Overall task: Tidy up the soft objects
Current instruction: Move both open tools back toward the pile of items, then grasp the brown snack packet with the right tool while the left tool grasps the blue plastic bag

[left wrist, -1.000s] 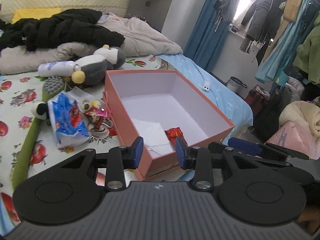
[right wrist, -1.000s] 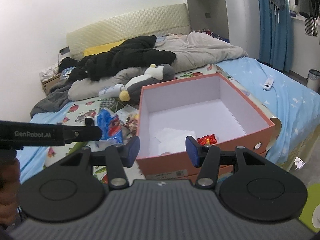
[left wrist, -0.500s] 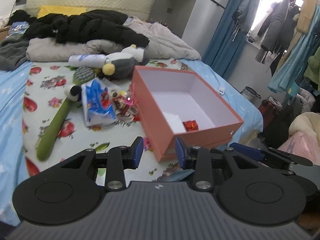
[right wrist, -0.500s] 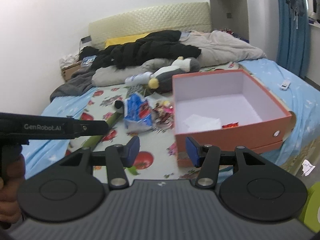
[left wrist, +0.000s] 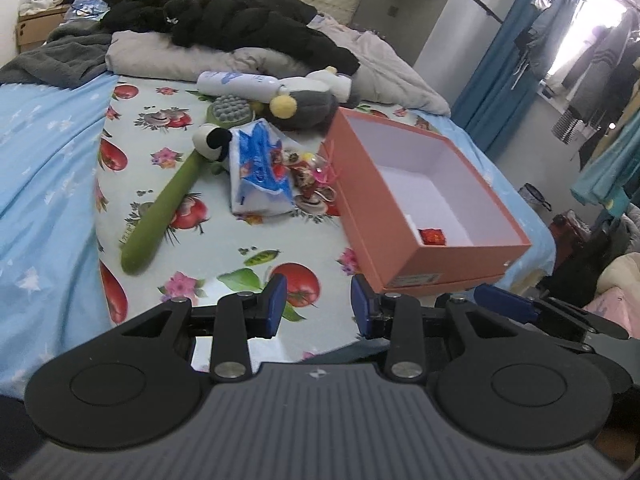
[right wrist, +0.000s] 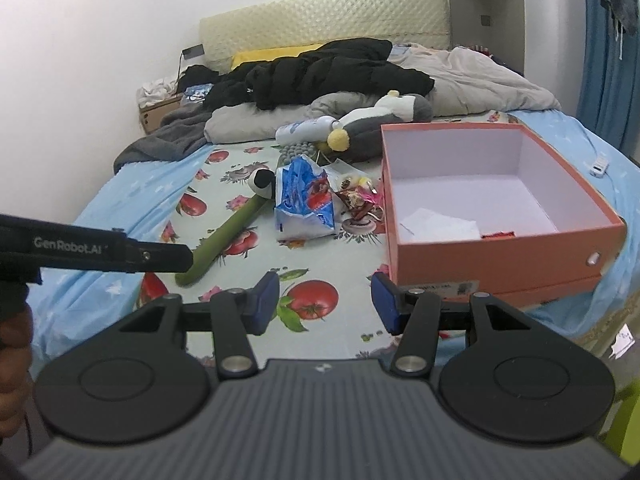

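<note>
An open orange box (left wrist: 400, 216) (right wrist: 496, 256) sits on the bed at the right, with a small red packet (left wrist: 432, 236) and white paper (right wrist: 440, 224) inside. Left of it lie a blue tissue pack (left wrist: 258, 172) (right wrist: 304, 200), a grey penguin plush (left wrist: 304, 108) (right wrist: 372, 128), a long green plush with a panda head (left wrist: 168, 204) (right wrist: 228, 236), a white bottle (left wrist: 236, 82) and a pile of small wrapped items (left wrist: 312, 176) (right wrist: 360, 200). My left gripper (left wrist: 318, 312) and right gripper (right wrist: 324, 304) are both open and empty, over the bed's near edge.
Black jacket (left wrist: 224, 20) and grey bedding (right wrist: 472, 76) are heaped at the head of the bed. A white remote (right wrist: 598, 166) lies on the blue sheet right of the box. Hanging clothes (left wrist: 600, 64) and bags stand to the right of the bed.
Both grippers have pulled back from the box and shifted left, so more of the bed and the objects left of the box show. Both stay open and empty.
</note>
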`<action>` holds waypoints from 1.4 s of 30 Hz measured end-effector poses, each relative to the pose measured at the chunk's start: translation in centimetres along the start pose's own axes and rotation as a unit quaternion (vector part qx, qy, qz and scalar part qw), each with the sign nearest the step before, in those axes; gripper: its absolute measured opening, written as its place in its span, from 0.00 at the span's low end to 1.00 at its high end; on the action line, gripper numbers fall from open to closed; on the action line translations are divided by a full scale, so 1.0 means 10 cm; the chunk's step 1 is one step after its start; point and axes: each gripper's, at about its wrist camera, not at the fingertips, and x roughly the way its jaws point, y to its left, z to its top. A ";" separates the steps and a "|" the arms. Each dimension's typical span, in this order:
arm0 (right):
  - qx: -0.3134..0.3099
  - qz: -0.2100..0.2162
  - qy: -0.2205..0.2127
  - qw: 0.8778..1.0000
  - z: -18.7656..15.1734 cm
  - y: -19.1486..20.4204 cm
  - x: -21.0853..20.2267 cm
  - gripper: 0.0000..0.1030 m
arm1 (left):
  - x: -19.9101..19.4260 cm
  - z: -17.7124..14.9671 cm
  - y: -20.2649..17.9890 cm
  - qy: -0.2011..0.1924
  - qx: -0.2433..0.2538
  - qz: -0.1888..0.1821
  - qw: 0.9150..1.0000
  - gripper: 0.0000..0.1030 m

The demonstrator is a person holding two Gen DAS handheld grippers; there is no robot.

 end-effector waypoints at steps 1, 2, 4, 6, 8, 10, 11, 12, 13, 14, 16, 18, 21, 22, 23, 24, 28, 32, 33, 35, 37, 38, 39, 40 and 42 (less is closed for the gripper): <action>-0.003 0.000 0.000 1.000 0.01 0.01 0.05 0.52 | 0.05 0.02 0.03 0.002 0.000 0.002 1.000 0.40; -0.006 0.000 0.000 1.000 0.02 0.03 0.10 0.52 | 0.10 0.05 0.07 0.004 -0.001 0.004 1.000 0.40; -0.010 0.001 -0.001 1.000 0.05 0.07 0.23 0.52 | 0.23 0.13 0.15 0.008 -0.003 0.005 1.000 0.44; -0.013 -0.001 0.001 1.000 0.08 0.11 0.38 0.52 | 0.37 0.21 0.23 0.012 -0.007 0.007 1.000 0.44; -0.016 -0.001 0.003 1.000 0.12 0.13 0.52 0.52 | 0.53 0.29 0.31 0.015 -0.013 0.010 1.000 0.44; -0.016 -0.001 0.009 1.000 0.16 0.14 0.66 0.52 | 0.67 0.37 0.38 0.017 -0.019 0.011 1.000 0.44; -0.017 -0.001 0.011 1.000 0.17 0.14 0.71 0.52 | 0.73 0.41 0.41 0.018 -0.021 0.011 1.000 0.44; -0.021 -0.003 0.012 1.000 0.18 0.14 0.78 0.52 | 0.80 0.44 0.45 0.020 -0.022 0.010 1.000 0.44; -0.026 -0.005 0.013 1.000 0.20 0.14 0.85 0.52 | 0.87 0.48 0.48 0.022 -0.023 0.010 0.999 0.44; -0.030 -0.007 0.014 0.999 0.21 0.14 0.92 0.52 | 0.94 0.51 0.51 0.025 -0.023 0.008 0.999 0.44; -0.037 -0.013 0.014 0.999 0.24 0.14 1.03 0.52 | 1.08 0.56 0.56 0.030 -0.021 0.006 0.999 0.44; -0.043 -0.018 0.012 0.999 0.27 0.14 1.15 0.52 | 1.21 0.62 0.61 0.034 -0.019 0.007 0.999 0.44; -0.042 -0.024 0.014 0.999 0.32 0.13 1.32 0.52 | 1.40 0.71 0.72 0.041 -0.025 0.008 0.999 0.45; -0.041 -0.027 0.015 0.999 0.33 0.13 1.39 0.52 | 1.45 0.74 0.74 0.043 -0.026 0.009 0.999 0.45; -0.041 -0.029 0.016 0.999 0.34 0.13 1.43 0.52 | 1.50 0.76 0.77 0.044 -0.027 0.009 0.999 0.45; -0.041 -0.030 0.016 0.999 0.36 0.13 1.49 0.52 | 1.54 0.78 0.79 0.045 -0.028 0.010 0.999 0.45; -0.046 -0.037 0.016 0.998 0.40 0.14 1.69 0.52 | 1.77 0.88 0.87 0.051 -0.029 0.012 0.998 0.56; -0.055 -0.039 0.017 0.998 0.43 0.15 1.90 0.52 | 1.96 0.96 0.93 0.055 -0.034 0.014 0.998 0.56; -0.059 -0.040 0.017 0.997 0.43 0.15 1.95 0.52 | 2.00 0.98 0.96 0.057 -0.037 0.014 0.998 0.56; -0.068 -0.045 0.021 0.996 0.43 0.16 2.08 0.52 | 2.10 1.02 0.99 0.059 -0.043 0.011 0.997 0.56; -0.076 -0.049 0.023 0.996 0.44 0.17 2.18 0.52 | 2.20 1.06 1.03 0.062 -0.050 0.009 0.997 0.57; -0.081 -0.051 0.024 0.995 0.45 0.17 2.24 0.52 | 2.25 1.08 1.04 0.064 -0.053 0.005 0.997 0.57; -0.086 -0.055 0.024 0.995 0.46 0.18 2.29 0.52 | 2.30 1.10 1.04 0.067 -0.054 0.001 0.996 0.58; -0.090 -0.059 0.023 0.994 0.48 0.18 2.33 0.51 | 2.36 1.11 1.04 0.069 -0.055 -0.003 0.996 0.60; -0.093 -0.058 0.024 0.994 0.50 0.18 2.44 0.51 | 2.45 1.14 1.05 0.071 -0.057 -0.008 0.996 0.64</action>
